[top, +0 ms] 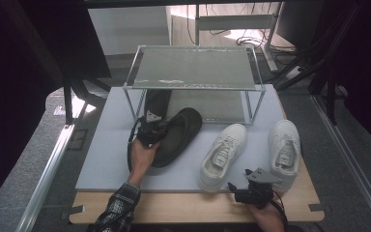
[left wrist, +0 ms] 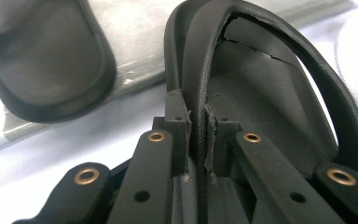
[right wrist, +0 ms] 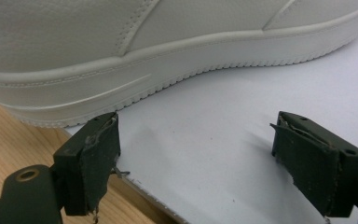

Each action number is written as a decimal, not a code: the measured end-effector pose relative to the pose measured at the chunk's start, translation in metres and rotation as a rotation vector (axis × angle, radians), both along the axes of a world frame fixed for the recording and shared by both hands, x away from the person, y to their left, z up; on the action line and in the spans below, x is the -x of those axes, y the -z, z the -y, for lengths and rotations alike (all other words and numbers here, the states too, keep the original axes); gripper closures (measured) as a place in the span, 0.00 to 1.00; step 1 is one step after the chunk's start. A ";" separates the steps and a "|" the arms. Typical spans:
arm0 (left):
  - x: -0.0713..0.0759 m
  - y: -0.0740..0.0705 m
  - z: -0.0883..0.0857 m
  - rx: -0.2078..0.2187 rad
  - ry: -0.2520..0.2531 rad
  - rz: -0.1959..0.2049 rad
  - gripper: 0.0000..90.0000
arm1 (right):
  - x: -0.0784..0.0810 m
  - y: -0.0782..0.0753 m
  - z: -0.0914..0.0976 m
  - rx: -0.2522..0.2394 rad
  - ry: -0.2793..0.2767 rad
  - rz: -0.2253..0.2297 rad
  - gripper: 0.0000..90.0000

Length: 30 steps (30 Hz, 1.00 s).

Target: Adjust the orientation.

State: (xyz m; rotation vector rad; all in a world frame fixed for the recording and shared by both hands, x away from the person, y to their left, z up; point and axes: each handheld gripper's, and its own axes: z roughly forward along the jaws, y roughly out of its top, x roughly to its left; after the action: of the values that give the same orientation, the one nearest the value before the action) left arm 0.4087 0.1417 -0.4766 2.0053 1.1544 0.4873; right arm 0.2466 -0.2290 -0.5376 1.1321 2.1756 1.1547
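Nearest the high camera, right gripper (top: 249,186) hovered at the counter's (top: 188,205) front edge, jaws spread wide and empty, beside the near white sneaker (top: 223,155). Black sandal (top: 176,135) lay on the grey mat (top: 106,159) before the wire rack (top: 193,67), just beside its mate (left wrist: 42,60) under the rack. Judged light, soft, floppy. Left gripper (left wrist: 199,135) was clamped on its strap (left wrist: 205,70); cracked lining there suggests gentle pulling. Sole underside hidden.
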 end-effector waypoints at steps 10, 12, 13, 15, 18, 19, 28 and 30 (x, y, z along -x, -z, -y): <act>-0.017 0.007 -0.004 0.021 -0.072 0.003 0.90 | 0.000 0.000 0.000 -0.002 0.000 0.001 0.17; -0.020 0.008 -0.003 0.023 -0.081 0.006 0.90 | 0.000 0.000 0.000 -0.002 0.000 0.001 0.17; -0.022 0.009 -0.003 0.023 -0.085 0.004 0.90 | 0.000 0.000 0.000 -0.002 0.000 0.001 0.17; -0.024 0.011 -0.002 0.023 -0.100 0.005 0.90 | 0.000 0.000 0.000 -0.002 0.000 0.001 0.17; -0.029 0.013 -0.001 0.034 -0.127 0.011 0.90 | 0.000 0.000 0.000 -0.003 0.000 0.001 0.17; -0.031 0.013 -0.001 0.037 -0.139 0.011 0.90 | 0.000 0.000 0.000 -0.003 0.000 0.000 0.17; -0.041 0.019 0.005 0.074 -0.210 0.008 0.90 | 0.000 0.000 0.000 -0.003 0.000 -0.001 0.17; -0.043 0.021 0.006 0.083 -0.224 0.011 0.90 | 0.000 0.000 0.000 -0.003 0.000 0.000 0.17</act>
State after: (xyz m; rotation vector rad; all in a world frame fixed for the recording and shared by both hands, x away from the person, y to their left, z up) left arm 0.4519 0.1360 -0.4972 1.8098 1.3772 0.5524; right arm 0.2466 -0.2289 -0.5376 1.1335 2.1745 1.1585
